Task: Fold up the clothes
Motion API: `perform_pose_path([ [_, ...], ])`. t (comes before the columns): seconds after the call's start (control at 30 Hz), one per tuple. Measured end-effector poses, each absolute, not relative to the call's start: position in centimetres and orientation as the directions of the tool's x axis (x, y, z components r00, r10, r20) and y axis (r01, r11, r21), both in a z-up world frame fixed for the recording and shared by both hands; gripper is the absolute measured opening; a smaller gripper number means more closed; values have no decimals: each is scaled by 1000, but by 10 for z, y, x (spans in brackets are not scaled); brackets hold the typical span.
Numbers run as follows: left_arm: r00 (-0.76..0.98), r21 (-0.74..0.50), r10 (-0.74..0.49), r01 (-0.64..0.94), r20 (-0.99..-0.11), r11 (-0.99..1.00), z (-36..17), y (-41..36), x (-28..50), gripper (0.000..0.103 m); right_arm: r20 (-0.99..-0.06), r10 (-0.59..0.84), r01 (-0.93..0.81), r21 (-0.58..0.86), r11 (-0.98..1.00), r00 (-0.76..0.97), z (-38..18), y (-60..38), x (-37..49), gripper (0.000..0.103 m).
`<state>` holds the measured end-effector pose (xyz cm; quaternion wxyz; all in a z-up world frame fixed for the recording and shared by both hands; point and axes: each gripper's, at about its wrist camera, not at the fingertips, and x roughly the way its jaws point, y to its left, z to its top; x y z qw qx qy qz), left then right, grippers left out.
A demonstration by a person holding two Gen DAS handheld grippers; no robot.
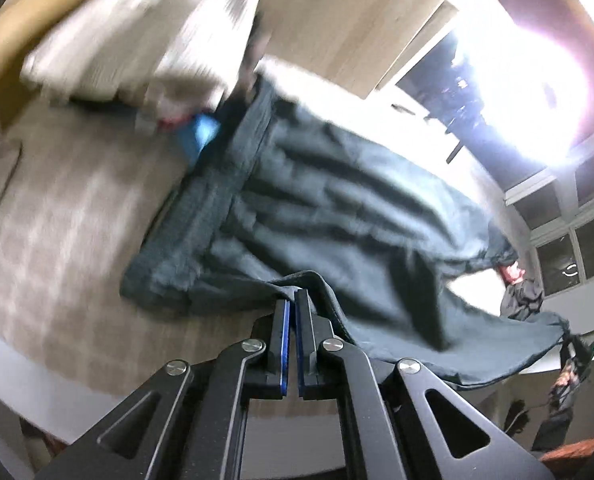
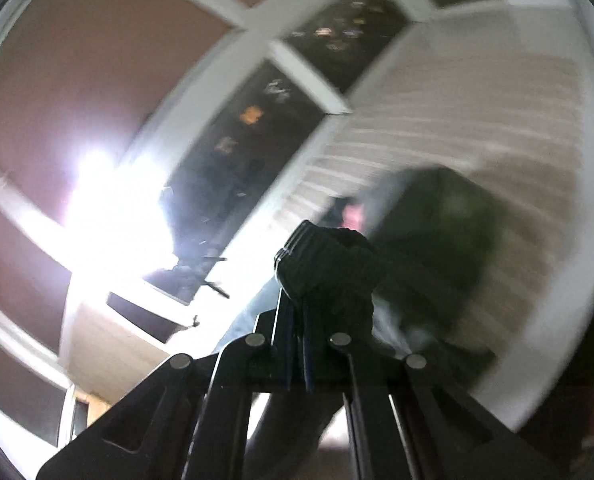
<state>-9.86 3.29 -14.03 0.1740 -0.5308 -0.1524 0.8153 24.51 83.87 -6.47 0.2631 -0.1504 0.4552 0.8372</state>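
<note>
A dark grey-green garment (image 1: 337, 200) with a wide waistband lies spread across a bed with a pale checked cover (image 1: 69, 216) in the left wrist view. My left gripper (image 1: 293, 296) is shut on the garment's near edge, and the cloth rises off the bed there. The far right corner (image 1: 553, 320) of the garment is pulled up toward a dark shape that is too blurred to name. In the right wrist view my right gripper (image 2: 295, 304) is shut on a bunched fold of dark cloth (image 2: 329, 264) that covers its fingertips. The picture there is heavily blurred.
A white pillow (image 1: 145, 40) leans against a tan headboard (image 1: 37, 8) at the bed's far end. Something blue (image 1: 199, 132) lies beside the waistband. Dark windows with white frames (image 2: 257, 120) and a glaring light (image 1: 517, 60) fill the right side.
</note>
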Motion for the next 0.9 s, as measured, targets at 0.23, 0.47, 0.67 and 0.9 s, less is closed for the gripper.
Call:
perform_pose_path([
  [0.23,-486,-384,426,-188,-763,-904,-89,61,-173,1,-515,312,-597,607,-525,-798,-35,893,127,4],
  [0.47,-484,-284,329,-166,-811,-944,-108,106,-281,1,-735,314,-765,416,-492,-602,-98,977,-7,4],
  [0.67,-391,-195,217,-94,-894,-976,-184,137,-367,1,-875,283,-846,222,-485,-392,-185,1028,-87,4],
  [0.9,-360,-123,154,-105,-920,-987,-211,151,-380,2,-892,248,-830,209,-517,-379,-213,1041,-108,5],
])
